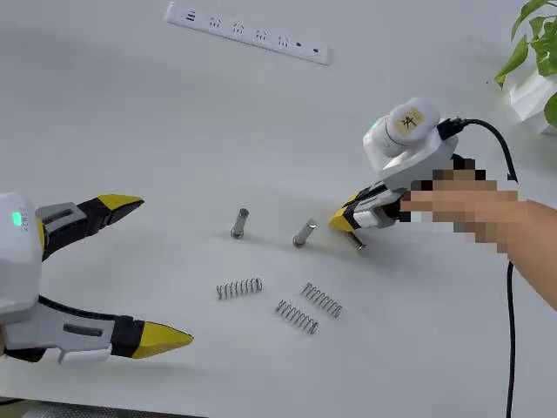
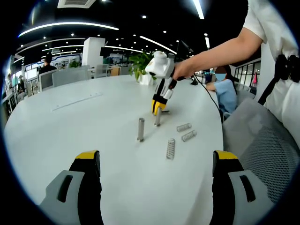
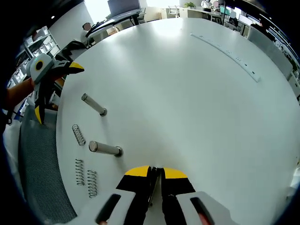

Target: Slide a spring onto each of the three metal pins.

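A white desk (image 1: 130,113) seen from above. Near its middle, two pins (image 1: 239,223) stand upright, side by side but apart. Just to their right is the right gripper (image 1: 341,223), held in a hand (image 1: 461,205). Its jaws are together on a third pin (image 1: 357,242), which leans at the tips with its lower end at the desk. It is probably being stood in line with the others so that springs can drop over it. In the right gripper view, a thin metal sliver shows between the closed yellow tips.

Three springs (image 1: 297,317) lie flat and loose just in front of the pins, toward the near edge. None is on a pin yet. The left gripper (image 1: 164,268) is by the near left corner, its jaws wide apart and empty, pointing toward the springs, likely ready to pick one up.

A power strip (image 1: 248,33) lies by the far edge, and a plant (image 1: 533,43) stands toward the far right corner, both well away from the work. A black cable (image 1: 509,287) trails from the right gripper along the right edge. Nothing lies between the left gripper and the springs.
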`<state>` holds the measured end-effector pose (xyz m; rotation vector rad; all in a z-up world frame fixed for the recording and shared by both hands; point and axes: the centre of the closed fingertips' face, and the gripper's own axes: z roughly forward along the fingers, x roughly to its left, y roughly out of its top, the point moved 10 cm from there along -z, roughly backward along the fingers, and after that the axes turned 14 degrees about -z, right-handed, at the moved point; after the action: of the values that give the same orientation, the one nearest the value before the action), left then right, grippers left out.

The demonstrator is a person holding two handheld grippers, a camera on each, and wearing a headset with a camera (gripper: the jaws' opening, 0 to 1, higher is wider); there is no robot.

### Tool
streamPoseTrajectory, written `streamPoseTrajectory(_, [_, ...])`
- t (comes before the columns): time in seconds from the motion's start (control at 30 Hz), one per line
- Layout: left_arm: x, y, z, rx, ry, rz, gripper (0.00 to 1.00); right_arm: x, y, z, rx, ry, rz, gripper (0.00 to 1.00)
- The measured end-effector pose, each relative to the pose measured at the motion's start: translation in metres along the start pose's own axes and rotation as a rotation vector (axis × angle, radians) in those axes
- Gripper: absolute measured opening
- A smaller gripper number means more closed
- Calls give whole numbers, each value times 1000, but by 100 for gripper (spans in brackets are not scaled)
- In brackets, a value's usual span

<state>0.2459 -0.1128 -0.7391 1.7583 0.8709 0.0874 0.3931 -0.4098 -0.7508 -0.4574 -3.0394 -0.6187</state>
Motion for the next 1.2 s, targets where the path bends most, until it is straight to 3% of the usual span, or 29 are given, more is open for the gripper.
streamPoseTrajectory(0.6, [-1, 1, 0, 0, -4, 1, 99, 3, -5, -2, 8, -5, 10, 5])
streamPoseTrajectory(0.93, [-2, 3, 1, -2, -8, 5, 99, 4, -7, -11, -22, -26, 11, 5])
streamPoseTrajectory(1.2, [-3, 4, 1, 3, -12, 10, 99, 14, -7, -21, -51, -43, 13, 4])
